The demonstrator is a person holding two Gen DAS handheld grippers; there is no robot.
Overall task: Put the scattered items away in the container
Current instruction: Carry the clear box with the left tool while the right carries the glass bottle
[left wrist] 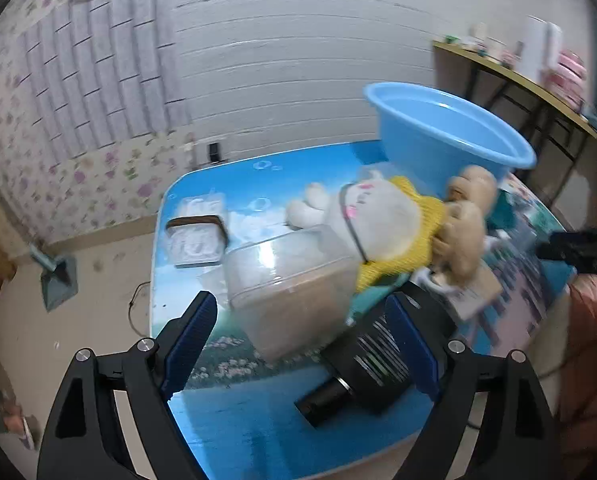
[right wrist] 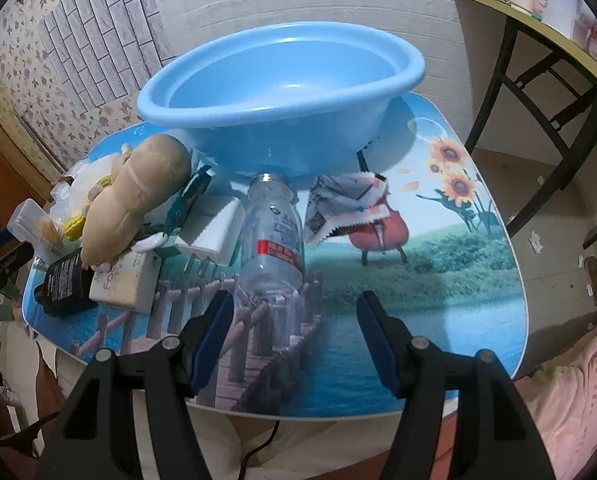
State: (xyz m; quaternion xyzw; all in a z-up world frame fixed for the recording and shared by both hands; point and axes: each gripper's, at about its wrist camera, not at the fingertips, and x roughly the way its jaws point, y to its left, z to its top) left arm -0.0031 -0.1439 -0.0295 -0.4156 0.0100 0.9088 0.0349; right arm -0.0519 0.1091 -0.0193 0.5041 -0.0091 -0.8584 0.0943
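The blue basin (right wrist: pixel 282 92) stands at the far side of the counter (right wrist: pixel 458 320), empty. In front of it, in the right wrist view, lie a clear plastic bottle (right wrist: pixel 272 248) with its neck toward the basin, a crumpled wrapper (right wrist: pixel 338 208), a white charger (right wrist: pixel 214 232), a flat white box (right wrist: pixel 126 280), a black bottle (right wrist: pixel 64 284) and a plush toy (right wrist: pixel 138 200) lying across several of these.

In the left wrist view a clear lidded box (left wrist: pixel 294 284) sits directly ahead, with the plush toy (left wrist: pixel 378 224) resting on its far edge; a dark-rimmed tray (left wrist: pixel 196 240) lies well apart to the left. This view is motion-blurred; labels are unreadable. The black bottle (left wrist: pixel 362 368) is partly covered by one finger.

The left gripper (left wrist: pixel 302 344) is released, jaws wide, angled down at the clear box. The right gripper (right wrist: pixel 294 340) is released, angled steeply down, with the clear bottle's base between its fingers, untouched.
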